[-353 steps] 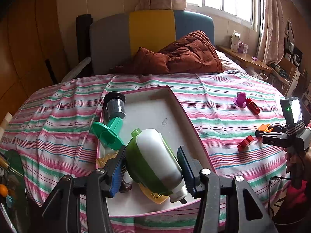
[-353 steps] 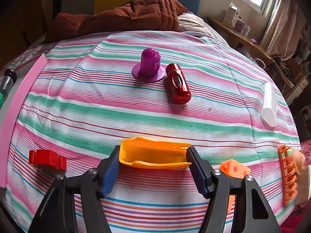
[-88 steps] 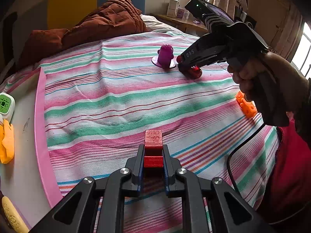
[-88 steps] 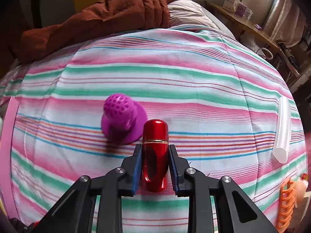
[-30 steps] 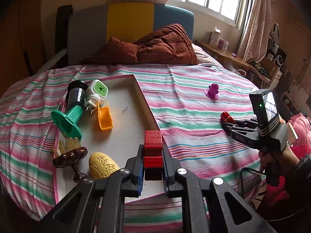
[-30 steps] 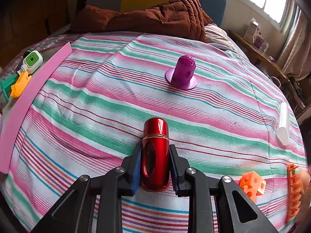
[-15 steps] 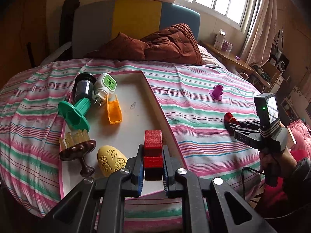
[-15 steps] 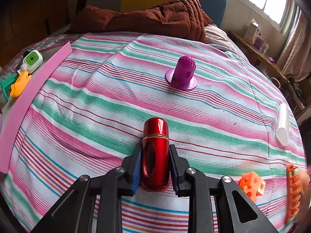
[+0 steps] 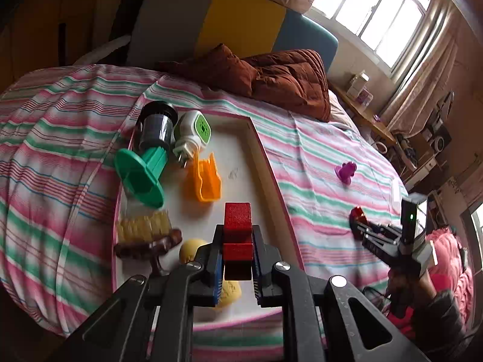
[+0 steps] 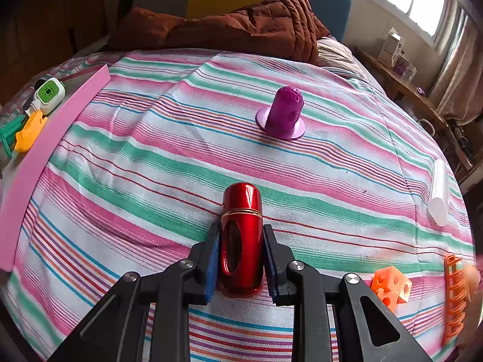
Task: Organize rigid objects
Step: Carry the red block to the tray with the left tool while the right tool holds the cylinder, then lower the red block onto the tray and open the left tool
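Observation:
My left gripper [image 9: 238, 252] is shut on a red block [image 9: 237, 223] and holds it above the near part of the pink-rimmed white tray [image 9: 265, 163]. The tray holds a dark jar [image 9: 157, 126], a white-green plug device [image 9: 193, 132], a green funnel piece [image 9: 142, 175], an orange scoop [image 9: 205, 178], a brush [image 9: 145, 235] and a yellow egg shape [image 9: 193, 246]. My right gripper [image 10: 241, 252] is shut on a red metal canister [image 10: 241, 235] just above the striped bedspread; it also shows at the right in the left wrist view [image 9: 357, 215].
A purple cone piece [image 10: 283, 114] stands on the bedspread ahead of the right gripper. A white tube [image 10: 439, 193], an orange cube piece [image 10: 391, 286] and an orange rack [image 10: 454, 295] lie at the right. The tray's pink rim [image 10: 45, 150] is far left. A brown quilt [image 10: 241, 27] lies behind.
My left gripper has carried the red block further over the tray and closer to its contents. The right gripper holds the red canister in the same place.

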